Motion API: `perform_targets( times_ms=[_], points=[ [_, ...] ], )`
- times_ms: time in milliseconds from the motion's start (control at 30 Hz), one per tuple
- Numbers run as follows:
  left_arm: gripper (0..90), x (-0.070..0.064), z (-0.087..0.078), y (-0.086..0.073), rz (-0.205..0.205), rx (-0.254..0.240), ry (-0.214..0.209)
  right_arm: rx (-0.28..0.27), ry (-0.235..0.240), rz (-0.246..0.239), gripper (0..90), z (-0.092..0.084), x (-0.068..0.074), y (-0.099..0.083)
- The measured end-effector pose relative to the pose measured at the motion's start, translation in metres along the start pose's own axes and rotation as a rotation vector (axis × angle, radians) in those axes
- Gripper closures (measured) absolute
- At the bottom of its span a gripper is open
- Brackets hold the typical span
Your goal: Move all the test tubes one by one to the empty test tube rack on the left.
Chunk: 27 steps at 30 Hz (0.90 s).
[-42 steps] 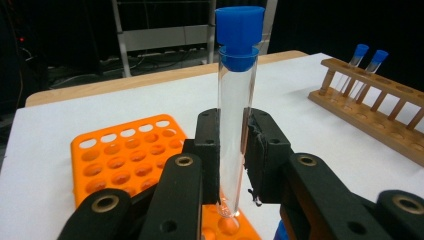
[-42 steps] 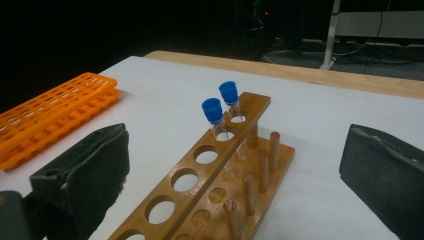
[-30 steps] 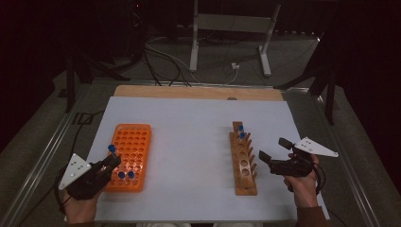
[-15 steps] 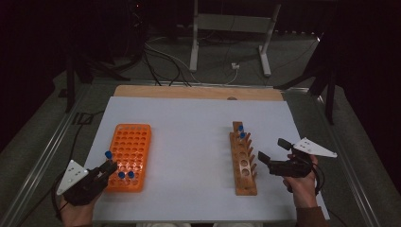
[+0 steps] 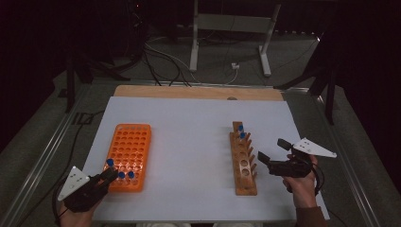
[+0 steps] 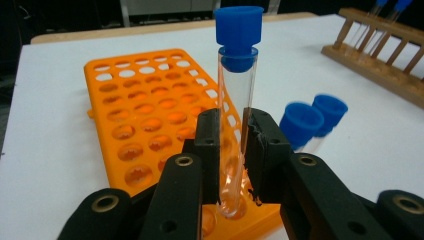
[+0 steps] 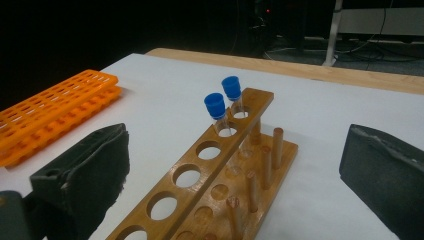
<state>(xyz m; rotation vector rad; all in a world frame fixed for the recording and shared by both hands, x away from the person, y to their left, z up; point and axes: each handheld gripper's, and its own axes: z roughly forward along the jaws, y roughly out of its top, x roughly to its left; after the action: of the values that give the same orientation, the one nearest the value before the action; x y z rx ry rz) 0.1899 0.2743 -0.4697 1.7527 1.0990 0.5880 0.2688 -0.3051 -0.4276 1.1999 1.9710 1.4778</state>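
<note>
Over orange rack [image 6: 145,110], left gripper [image 6: 232,140] clamps capped tube [image 6: 236,115].

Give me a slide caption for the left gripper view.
Left gripper clamps a blue-capped tube over the orange rack.

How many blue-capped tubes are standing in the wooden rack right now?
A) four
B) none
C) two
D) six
C: two blue-capped tubes stand side by side in the holes at the far end of the wooden rack; the other holes in its top bar are empty.
</note>
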Motion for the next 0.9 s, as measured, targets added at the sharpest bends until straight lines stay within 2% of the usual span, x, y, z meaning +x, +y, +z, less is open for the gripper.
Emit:
perform_targets(
  times_ms=[400, 900],
  points=[
    [78.0, 0.000, 0.007, -0.008, 0.031, 0.115, -0.015, -0.004, 0.000, 0.002, 0.1, -0.001, -0.001, 0.000],
    [78.2, 0.000, 0.009, -0.011, 0.048, 0.160, -0.014, 0.004, 0.003, 0.003, 0.1, 0.001, -0.001, -0.001]
  ],
)
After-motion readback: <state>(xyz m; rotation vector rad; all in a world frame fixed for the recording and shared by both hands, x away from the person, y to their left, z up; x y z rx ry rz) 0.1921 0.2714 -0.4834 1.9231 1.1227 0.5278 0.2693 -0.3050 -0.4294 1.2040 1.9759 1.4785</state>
